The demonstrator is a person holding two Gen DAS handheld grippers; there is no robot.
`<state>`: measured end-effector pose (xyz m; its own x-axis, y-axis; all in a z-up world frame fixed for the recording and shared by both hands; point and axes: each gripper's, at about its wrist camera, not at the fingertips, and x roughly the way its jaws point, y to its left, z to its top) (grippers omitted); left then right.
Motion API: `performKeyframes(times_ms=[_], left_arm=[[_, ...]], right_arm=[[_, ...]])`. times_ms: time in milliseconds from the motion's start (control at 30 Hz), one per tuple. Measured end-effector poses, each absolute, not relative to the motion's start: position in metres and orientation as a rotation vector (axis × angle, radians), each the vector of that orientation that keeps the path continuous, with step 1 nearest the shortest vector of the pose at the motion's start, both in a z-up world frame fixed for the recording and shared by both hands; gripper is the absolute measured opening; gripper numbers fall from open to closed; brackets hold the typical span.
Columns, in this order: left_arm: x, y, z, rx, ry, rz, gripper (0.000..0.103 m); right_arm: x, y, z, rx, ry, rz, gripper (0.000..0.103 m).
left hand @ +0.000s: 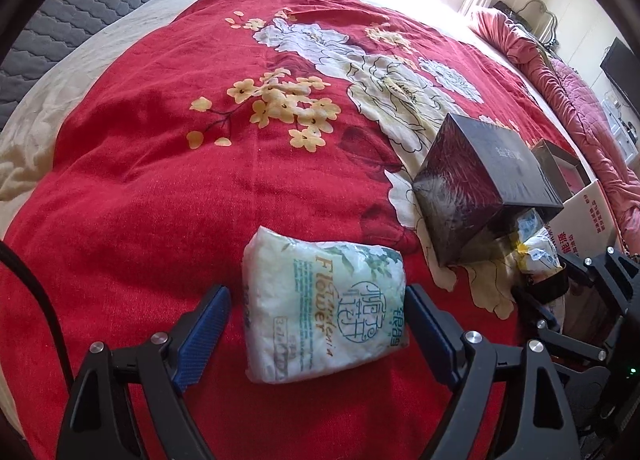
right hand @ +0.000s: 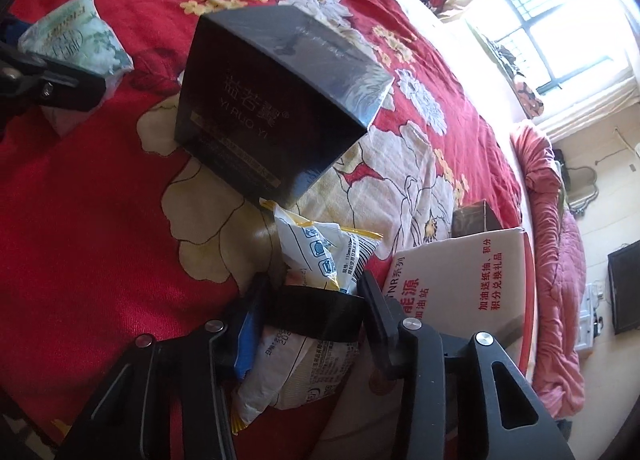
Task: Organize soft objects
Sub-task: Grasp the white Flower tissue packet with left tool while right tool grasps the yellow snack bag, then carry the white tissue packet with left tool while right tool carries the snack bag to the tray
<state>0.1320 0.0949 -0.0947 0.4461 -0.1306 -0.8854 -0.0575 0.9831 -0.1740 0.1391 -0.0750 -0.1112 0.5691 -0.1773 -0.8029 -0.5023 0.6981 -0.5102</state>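
A white-and-green tissue pack (left hand: 324, 304) printed "Flower" lies on the red floral bedspread (left hand: 160, 188). My left gripper (left hand: 316, 292) stands open around it: the right finger is at the pack's edge, the blue left pad (left hand: 204, 332) stands clear of it. In the right wrist view my right gripper (right hand: 314, 280) is shut on a crumpled white-and-yellow soft pack (right hand: 316, 248), with a dark band across the pack between the fingers. That pack (left hand: 536, 248) and the right gripper (left hand: 560, 280) also show at the right of the left wrist view. The tissue pack (right hand: 80, 32) shows far left.
A glossy black box (right hand: 280, 100) stands on the bedspread just beyond the yellow pack, seen also as the black box (left hand: 480, 188). A cardboard box (right hand: 460, 284) with red print sits right of my right gripper, a small brown box (right hand: 476, 216) behind it. A pink quilt (right hand: 560, 260) lines the bed's far edge.
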Motion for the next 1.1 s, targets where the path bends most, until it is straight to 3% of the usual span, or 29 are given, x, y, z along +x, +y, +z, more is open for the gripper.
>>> performKeyframes(times_ms=[67,133,200,333,733,1100], left_arm=[[0.133,0.094,-0.096,-0.172,1.102,-0.045,0.082],[0.133,0.096,-0.094,-0.184,1.086,-0.050,0.059],[0.132,0.097,-0.092,-0.201,1.078,-0.065,0.047],[0.129,0.095,-0.089,-0.219,1.072,-0.092,0.036],[0.099,0.077,-0.035,-0.240,0.994,-0.160,0.032],[0.085,-0.004,0.037,-0.140,0.893,-0.291,0.032]], right_arm=[[0.136,-0.080,-0.101,-0.701,0.957,0.255,0.044],[0.134,-0.089,-0.088,-0.579,0.944,0.303,0.044],[0.135,-0.098,-0.076,-0.456,0.949,0.345,0.044],[0.132,-0.116,-0.052,-0.269,0.929,0.407,0.044],[0.098,-0.134,0.003,-0.126,0.812,0.443,0.044],[0.073,-0.198,0.055,-0.021,0.692,0.363,0.044]])
